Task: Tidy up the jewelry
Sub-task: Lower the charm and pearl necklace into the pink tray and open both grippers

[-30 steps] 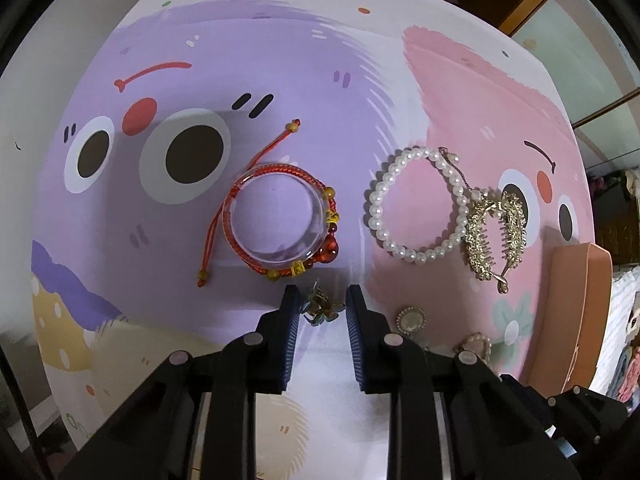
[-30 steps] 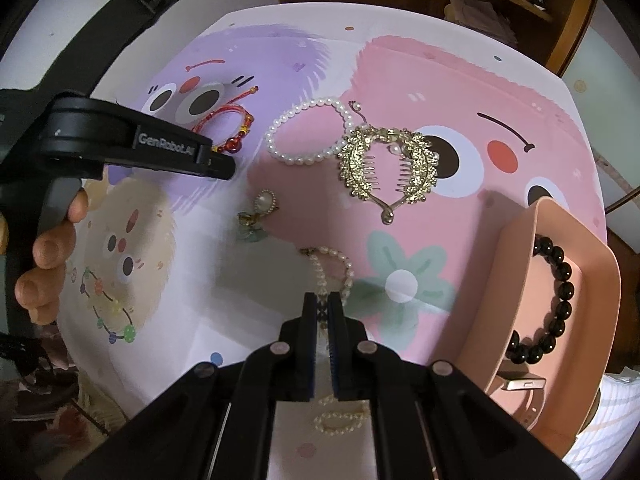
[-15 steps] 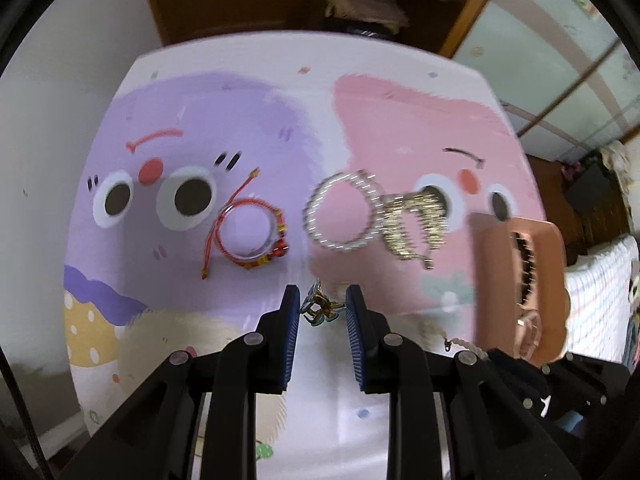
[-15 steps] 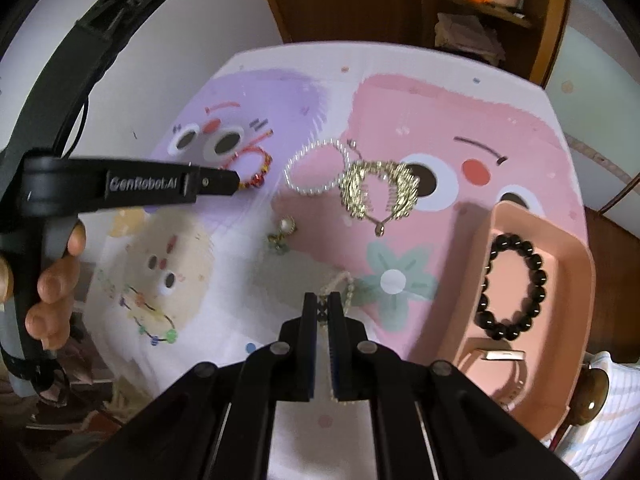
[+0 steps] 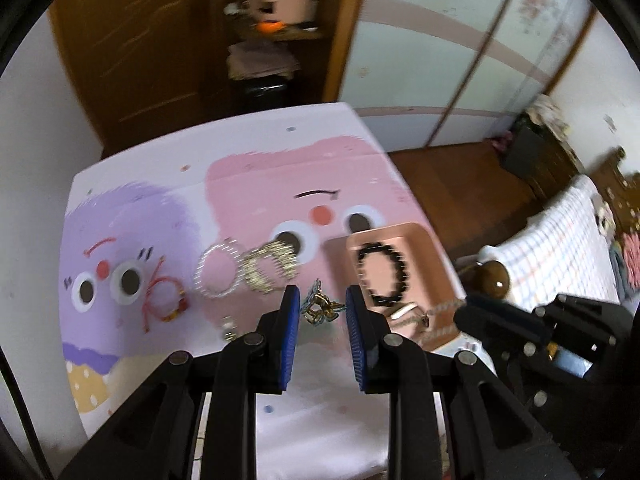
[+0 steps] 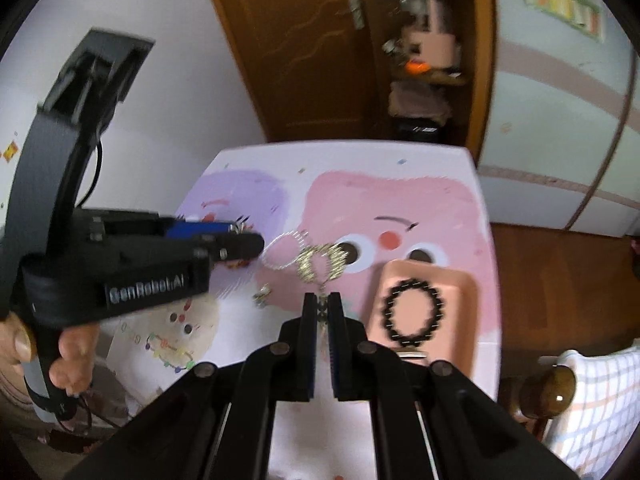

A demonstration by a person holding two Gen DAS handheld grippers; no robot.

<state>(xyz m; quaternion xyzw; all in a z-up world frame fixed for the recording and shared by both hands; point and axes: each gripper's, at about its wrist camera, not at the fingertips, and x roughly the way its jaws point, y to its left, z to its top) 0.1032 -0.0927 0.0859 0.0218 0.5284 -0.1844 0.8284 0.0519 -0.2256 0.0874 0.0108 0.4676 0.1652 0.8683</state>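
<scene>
My left gripper (image 5: 322,309) is shut on a small gold and teal flower earring (image 5: 320,309), held above the table next to the pink tray (image 5: 430,258). My right gripper (image 6: 322,309) is shut on a pearl chain (image 6: 322,316); in the left wrist view that chain (image 5: 442,307) hangs over the tray's near end. A black bead bracelet (image 6: 412,311) lies in the tray (image 6: 466,292). A pearl bracelet (image 5: 218,272), gold hair comb (image 5: 272,266), red cord bracelet (image 5: 166,298) and another earring (image 5: 229,326) lie on the mat.
The cartoon mat (image 5: 248,184) covers a small table whose right edge drops to a wooden floor. A bed with a checked cover (image 5: 560,240) stands at right. The left gripper's body (image 6: 120,264) and hand fill the left of the right wrist view.
Both grippers have risen and swung right toward the pink tray, carrying the earring and the pearl chain. The table items look smaller and farther away.
</scene>
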